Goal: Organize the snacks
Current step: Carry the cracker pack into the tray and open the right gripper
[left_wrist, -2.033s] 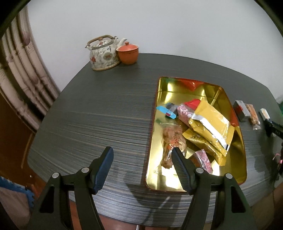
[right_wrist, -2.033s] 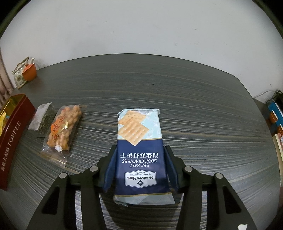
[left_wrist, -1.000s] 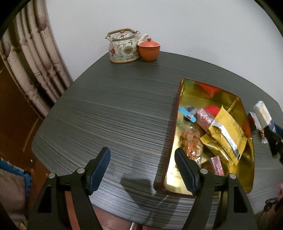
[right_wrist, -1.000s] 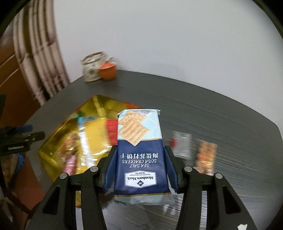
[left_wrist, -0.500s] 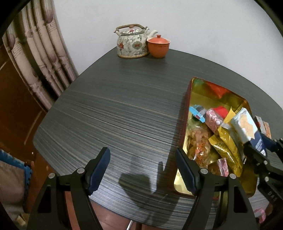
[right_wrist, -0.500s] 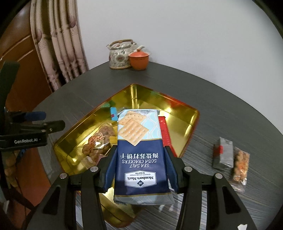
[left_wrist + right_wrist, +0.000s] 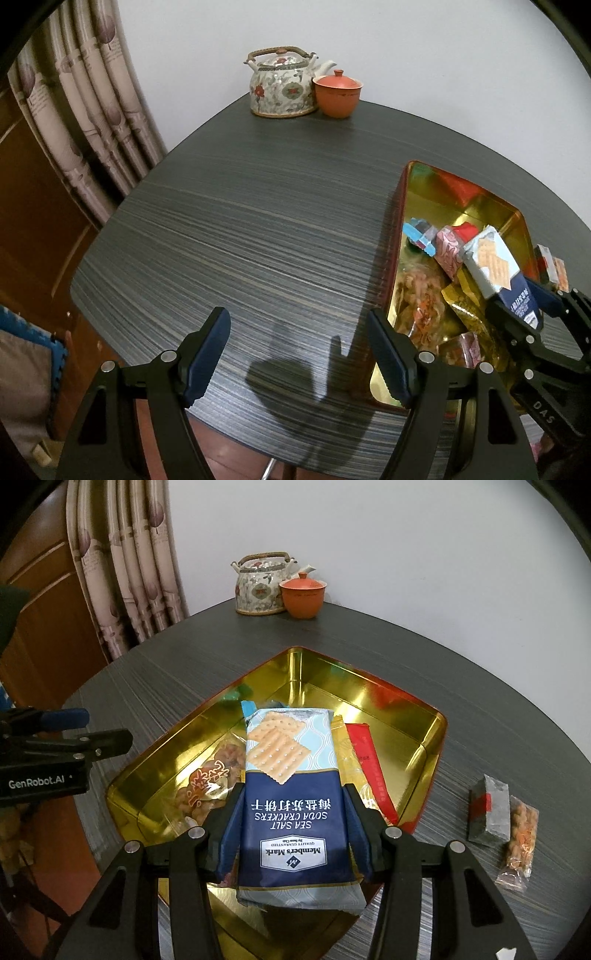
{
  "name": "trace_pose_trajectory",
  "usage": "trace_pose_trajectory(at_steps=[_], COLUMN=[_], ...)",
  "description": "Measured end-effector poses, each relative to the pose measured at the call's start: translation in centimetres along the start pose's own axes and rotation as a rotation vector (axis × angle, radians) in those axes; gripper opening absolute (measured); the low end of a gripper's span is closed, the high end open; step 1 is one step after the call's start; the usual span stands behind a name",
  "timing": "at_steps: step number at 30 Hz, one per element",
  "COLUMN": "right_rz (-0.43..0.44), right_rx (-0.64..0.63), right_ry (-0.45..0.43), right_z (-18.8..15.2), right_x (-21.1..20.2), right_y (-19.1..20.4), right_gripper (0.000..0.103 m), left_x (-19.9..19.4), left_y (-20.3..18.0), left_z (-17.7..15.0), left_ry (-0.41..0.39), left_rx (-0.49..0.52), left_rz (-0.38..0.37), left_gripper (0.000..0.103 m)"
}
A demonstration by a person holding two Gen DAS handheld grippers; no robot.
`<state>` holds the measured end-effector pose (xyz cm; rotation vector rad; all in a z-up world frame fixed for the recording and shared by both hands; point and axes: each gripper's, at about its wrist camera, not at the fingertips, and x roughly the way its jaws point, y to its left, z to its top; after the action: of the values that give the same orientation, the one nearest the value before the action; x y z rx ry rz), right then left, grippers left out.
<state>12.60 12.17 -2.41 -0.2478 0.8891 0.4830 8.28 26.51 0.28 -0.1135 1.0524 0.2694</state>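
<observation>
My right gripper [image 7: 293, 825] is shut on a blue and pale soda cracker packet [image 7: 291, 771] and holds it over the gold tin tray [image 7: 384, 698], which holds several snack packets. The packet [image 7: 496, 267] and right gripper [image 7: 519, 306] also show in the left wrist view, above the tray [image 7: 400, 206]. My left gripper [image 7: 299, 350] is open and empty above the dark table, left of the tray. A grey packet [image 7: 487, 810] and a clear bag of orange snacks [image 7: 519, 845] lie on the table right of the tray.
A floral teapot [image 7: 282, 88] and an orange lidded cup [image 7: 338, 94] stand at the table's far edge. Curtains [image 7: 92, 96] hang at the left. The table's near edge [image 7: 147, 354] drops off below my left gripper.
My right gripper lifted the cracker packet from the table and carried it left over the tray, lowering it closer. My left gripper drew back left, off the tray.
</observation>
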Motion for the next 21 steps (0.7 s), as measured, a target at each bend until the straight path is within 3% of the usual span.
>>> trace_pose_trajectory(at_steps=[11,21], right_rz=[-0.006,0.035], right_rx=[-0.003,0.022], right_ry=[0.019,0.014], right_z=[0.1,0.0], right_x=[1.1,0.8], right_y=[0.5,0.2], right_gripper=[0.047,0.057], left_x=[-0.1,-0.1], left_y=[-0.3,-0.7], left_z=[-0.2,-0.4], left_ry=[0.001,0.003], left_rx=[0.005,0.023], left_rz=[-0.001,-0.004], left_gripper=[0.076,0.076])
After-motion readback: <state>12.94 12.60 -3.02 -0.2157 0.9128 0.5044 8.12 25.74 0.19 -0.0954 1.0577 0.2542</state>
